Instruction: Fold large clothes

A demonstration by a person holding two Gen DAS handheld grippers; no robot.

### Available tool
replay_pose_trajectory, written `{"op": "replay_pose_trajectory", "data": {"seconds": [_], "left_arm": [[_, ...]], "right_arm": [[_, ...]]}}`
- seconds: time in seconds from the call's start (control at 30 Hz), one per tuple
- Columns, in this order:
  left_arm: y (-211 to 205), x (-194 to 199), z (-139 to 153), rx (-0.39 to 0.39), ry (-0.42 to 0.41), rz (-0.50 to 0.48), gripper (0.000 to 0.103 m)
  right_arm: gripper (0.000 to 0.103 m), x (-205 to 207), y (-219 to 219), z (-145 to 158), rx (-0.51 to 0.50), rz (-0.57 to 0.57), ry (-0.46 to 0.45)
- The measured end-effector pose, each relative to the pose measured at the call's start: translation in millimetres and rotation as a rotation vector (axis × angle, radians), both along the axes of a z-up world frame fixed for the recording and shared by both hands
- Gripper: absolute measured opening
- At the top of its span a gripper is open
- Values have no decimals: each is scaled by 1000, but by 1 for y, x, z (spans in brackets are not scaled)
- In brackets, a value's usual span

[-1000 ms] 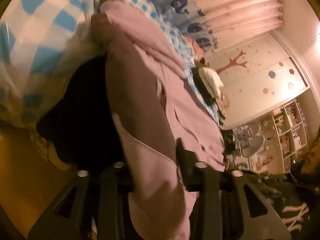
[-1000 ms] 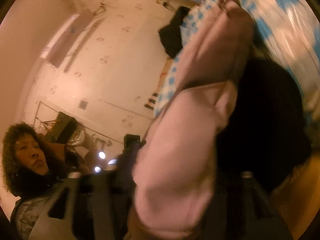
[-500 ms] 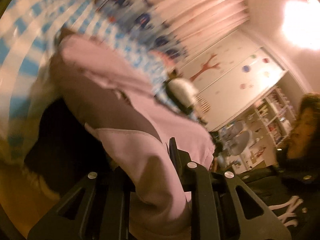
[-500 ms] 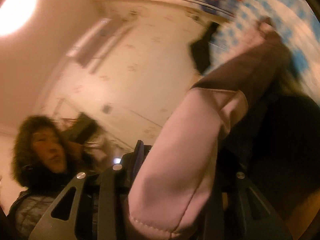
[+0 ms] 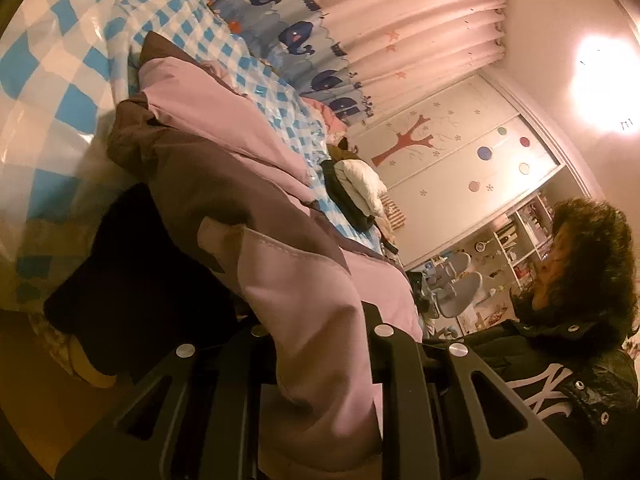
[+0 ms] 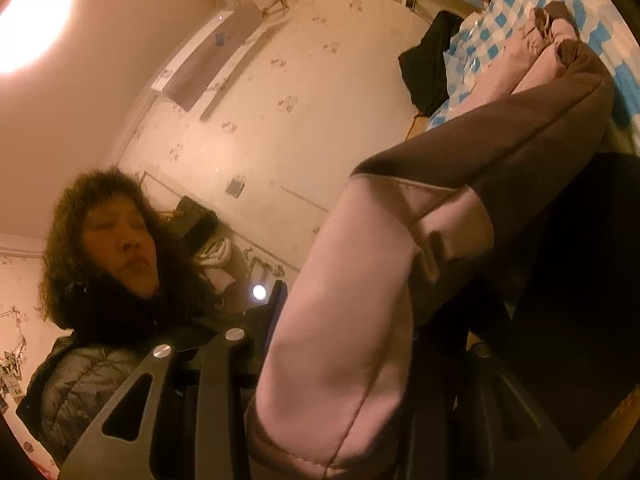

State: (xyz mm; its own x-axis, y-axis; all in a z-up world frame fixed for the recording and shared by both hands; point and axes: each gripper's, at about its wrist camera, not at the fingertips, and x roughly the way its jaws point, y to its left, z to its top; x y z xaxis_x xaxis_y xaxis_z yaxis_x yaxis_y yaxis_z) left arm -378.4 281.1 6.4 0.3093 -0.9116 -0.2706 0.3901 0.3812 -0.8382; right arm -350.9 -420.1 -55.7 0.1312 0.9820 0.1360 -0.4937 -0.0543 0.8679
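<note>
Left wrist view: the pink-and-brown jacket [image 5: 248,184] runs from the checked bed [image 5: 60,92] into the left gripper [image 5: 316,344], pinched narrowly between its 2 fingers. Right wrist view: the right gripper [image 6: 344,360] clamps a thicker pink fold of it.

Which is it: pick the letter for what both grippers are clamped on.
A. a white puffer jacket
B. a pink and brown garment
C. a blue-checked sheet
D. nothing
B: the pink and brown garment runs between the fingers of the left gripper and likewise the right gripper, draped back to the bed.
</note>
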Motion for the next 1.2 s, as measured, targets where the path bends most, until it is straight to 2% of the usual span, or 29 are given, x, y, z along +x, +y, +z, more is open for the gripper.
{"op": "replay_pose_trajectory", "data": {"seconds": [0.27,0.5,0.67,0.8,0.93,1.07,1.2], "left_arm": [[-12,18,16,25,-11,-3,15],[-19,36,35,7,-70,47,15],[-23,71,56,-34,-107,165,15],[-29,116,78,-59,-134,242,15],[-34,184,85,-95,-95,313,15],[-32,252,74,-123,-22,394,15],[-38,318,51,-103,58,447,15]], "right_arm": [[38,-4,2,-16,33,35,31],[38,16,-4,-3,98,50,-27],[38,55,-23,19,201,-36,-86],[38,110,-34,41,253,-129,-101],[38,174,-40,54,261,-234,-31],[38,233,-50,52,254,-355,77],[38,301,-53,23,203,-445,252]]}}
